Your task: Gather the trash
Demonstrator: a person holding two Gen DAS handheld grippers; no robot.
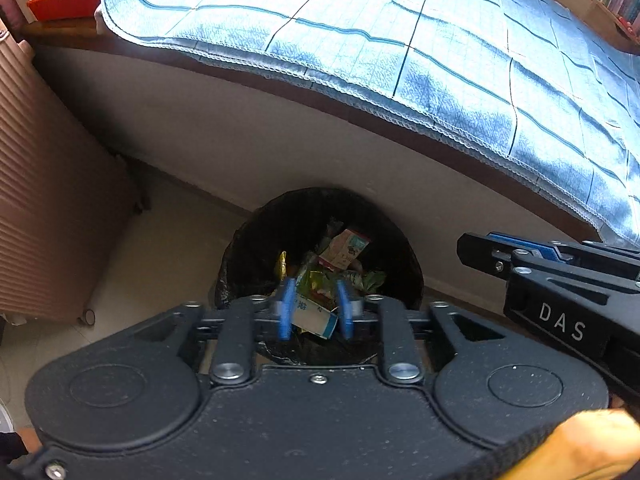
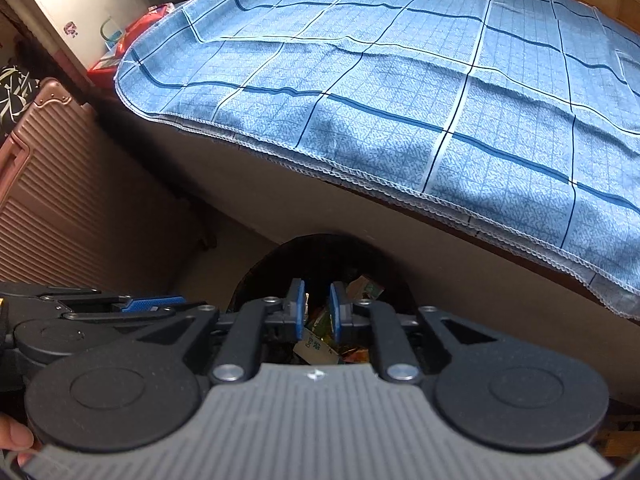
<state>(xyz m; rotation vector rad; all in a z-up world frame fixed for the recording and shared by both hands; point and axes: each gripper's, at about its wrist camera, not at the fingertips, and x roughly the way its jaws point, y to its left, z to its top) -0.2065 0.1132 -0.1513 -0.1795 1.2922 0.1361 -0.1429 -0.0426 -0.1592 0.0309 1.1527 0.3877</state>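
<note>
Both grippers, left and right, hang jaws apart, empty, over the bin; a carton tilts upright inside; "DAS" marks the right gripper.

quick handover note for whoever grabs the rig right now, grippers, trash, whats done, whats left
Left gripper: jaws open, nothing between the pads, over the bin.
Right gripper: jaws open, empty, beside it over the same bin.
Round black-lined trash bin stands on the floor against the bed base; crumpled wrappers and small cartons lie inside.
Done: that trash is in the bin.
Left: blue checked bedspread shows no litter; check elsewhere.
</note>
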